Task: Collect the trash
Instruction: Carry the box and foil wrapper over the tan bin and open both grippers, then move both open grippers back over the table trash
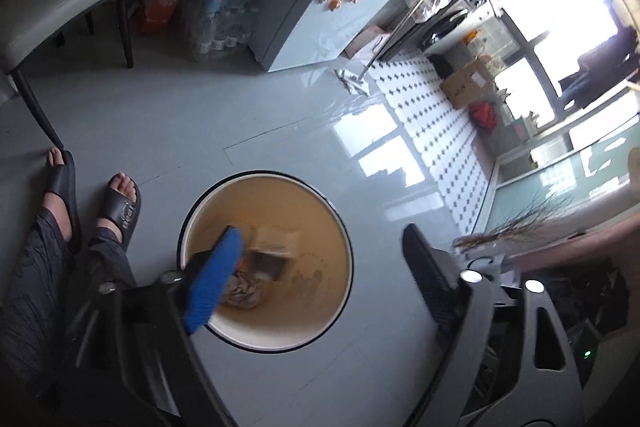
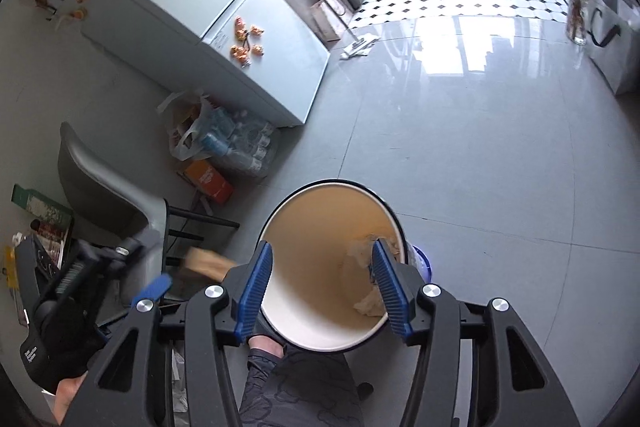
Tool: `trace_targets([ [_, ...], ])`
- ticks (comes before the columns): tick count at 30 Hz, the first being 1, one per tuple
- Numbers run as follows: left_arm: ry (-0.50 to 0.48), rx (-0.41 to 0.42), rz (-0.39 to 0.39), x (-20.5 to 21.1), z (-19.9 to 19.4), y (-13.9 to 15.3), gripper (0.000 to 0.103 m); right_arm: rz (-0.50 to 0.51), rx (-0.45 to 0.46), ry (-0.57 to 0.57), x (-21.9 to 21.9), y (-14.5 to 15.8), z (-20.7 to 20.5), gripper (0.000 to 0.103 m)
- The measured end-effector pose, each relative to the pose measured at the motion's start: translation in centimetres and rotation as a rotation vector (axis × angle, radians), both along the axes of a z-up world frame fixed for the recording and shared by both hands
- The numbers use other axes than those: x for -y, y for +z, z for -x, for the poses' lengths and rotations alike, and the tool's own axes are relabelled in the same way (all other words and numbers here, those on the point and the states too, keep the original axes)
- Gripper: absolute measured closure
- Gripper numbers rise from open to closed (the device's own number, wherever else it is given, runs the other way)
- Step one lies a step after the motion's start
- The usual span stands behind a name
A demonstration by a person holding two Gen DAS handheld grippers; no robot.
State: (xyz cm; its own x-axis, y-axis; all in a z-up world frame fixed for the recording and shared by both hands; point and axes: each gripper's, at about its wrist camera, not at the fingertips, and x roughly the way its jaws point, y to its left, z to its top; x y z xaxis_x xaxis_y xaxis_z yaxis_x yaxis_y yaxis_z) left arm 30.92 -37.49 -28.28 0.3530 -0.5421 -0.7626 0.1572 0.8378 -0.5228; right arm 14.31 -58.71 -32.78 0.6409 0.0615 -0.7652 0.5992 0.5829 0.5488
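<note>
A round white bin (image 1: 340,227) with a tan inside stands on the grey floor; it also shows in the right wrist view (image 2: 280,227). A small brown box (image 1: 272,243) and crumpled wrappers (image 1: 240,291) lie in it. My left gripper (image 1: 320,251) is open above the bin, empty. In the right wrist view my right gripper (image 2: 322,267) is open over the bin's mouth, with crumpled paper (image 2: 368,303) inside below. The left gripper (image 2: 160,285) shows at the left, and a blurred brown box (image 2: 204,263) is beside it in the air.
A white fridge (image 2: 224,27) stands behind the bin, with a bagged pile of bottles (image 2: 236,143) and an orange box (image 2: 208,181) at its foot. A grey chair (image 2: 108,179) is at the left. The person's sandalled feet (image 1: 120,203) are next to the bin. A mop (image 2: 358,45) lies farther off.
</note>
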Motion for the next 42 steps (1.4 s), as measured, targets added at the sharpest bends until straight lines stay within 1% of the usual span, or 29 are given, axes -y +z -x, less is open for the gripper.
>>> trace_targets([
  [2, 0.001, 0.002, 0.013, -0.3, 0.4, 0.4, 0.016, -0.007, 0.002, -0.009, 0.1, 0.1, 0.4, 0.051],
  [4, 0.022, -0.007, 0.033, -1.0, 1.0, 0.9, 0.013, -0.016, 0.004, -0.010, -0.2, 0.4, 0.7, 0.051],
  [5, 0.029, -0.007, 0.031, -1.2, 1.2, 1.1, 0.009, -0.016, 0.006, -0.008, -0.4, 0.6, 0.7, 0.048],
  [6, 0.041, -0.002, 0.012, -1.5, 1.5, 1.6, 0.008, -0.014, 0.008, -0.008, -0.6, 1.0, 0.7, 0.046],
  [8, 0.065, 0.015, -0.018, -1.7, 2.3, 2.6, 0.006, -0.001, 0.015, -0.008, -0.8, 2.0, 0.9, 0.035],
  [9, 0.071, 0.016, -0.011, -1.9, 2.6, 3.0, 0.006, 0.004, 0.021, -0.011, -0.8, 2.5, 1.1, 0.031],
  [10, 0.078, 0.015, 0.006, -2.3, 2.9, 3.5, 0.006, 0.013, 0.032, -0.018, -0.8, 3.3, 1.3, 0.024],
  [11, 0.091, 0.020, 0.025, -2.8, 3.3, 4.2, 0.006, 0.021, 0.041, -0.023, -0.9, 3.9, 1.5, 0.019],
  [14, 0.103, 0.055, 0.034, -3.7, 4.5, 6.4, 0.006, 0.048, 0.081, -0.039, -1.3, 6.5, 2.5, 0.014],
  [16, 0.080, 0.082, 0.021, -4.0, 5.2, 8.0, 0.006, 0.055, 0.101, -0.036, -1.7, 7.9, 2.8, 0.013],
  [18, 0.072, 0.104, 0.028, -4.6, 5.9, 9.6, 0.006, 0.066, 0.122, -0.023, -2.4, 9.4, 3.0, 0.012],
  [20, 0.097, 0.119, 0.047, -6.1, 6.6, 11.3, 0.006, 0.081, 0.142, -0.001, -3.5, 10.7, 3.2, 0.011],
  [24, 0.129, 0.181, 0.095, -9.3, 7.7, 14.6, 0.006, 0.088, 0.175, 0.032, -5.6, 13.2, 3.5, 0.011],
  [27, 0.172, 0.184, 0.141, -12.0, 8.4, 16.0, 0.006, 0.106, 0.198, 0.072, -7.4, 15.2, 3.4, 0.011],
  [32, 0.204, 0.247, 0.156, -15.9, 9.6, 19.0, 0.006, 0.147, 0.256, 0.141, -11.0, 19.1, 3.2, 0.011],
  [35, 0.235, 0.269, 0.175, -18.6, 9.9, 20.5, 0.006, 0.163, 0.271, 0.198, -13.3, 20.6, 2.6, 0.011],
  [38, 0.269, 0.305, 0.170, -21.2, 10.4, 21.7, 0.006, 0.180, 0.278, 0.247, -15.3, 21.8, 2.0, 0.011],
  [42, 0.320, 0.329, 0.159, -25.1, 10.6, 22.5, 0.006, 0.198, 0.290, 0.320, -18.7, 23.3, 1.1, 0.011],
])
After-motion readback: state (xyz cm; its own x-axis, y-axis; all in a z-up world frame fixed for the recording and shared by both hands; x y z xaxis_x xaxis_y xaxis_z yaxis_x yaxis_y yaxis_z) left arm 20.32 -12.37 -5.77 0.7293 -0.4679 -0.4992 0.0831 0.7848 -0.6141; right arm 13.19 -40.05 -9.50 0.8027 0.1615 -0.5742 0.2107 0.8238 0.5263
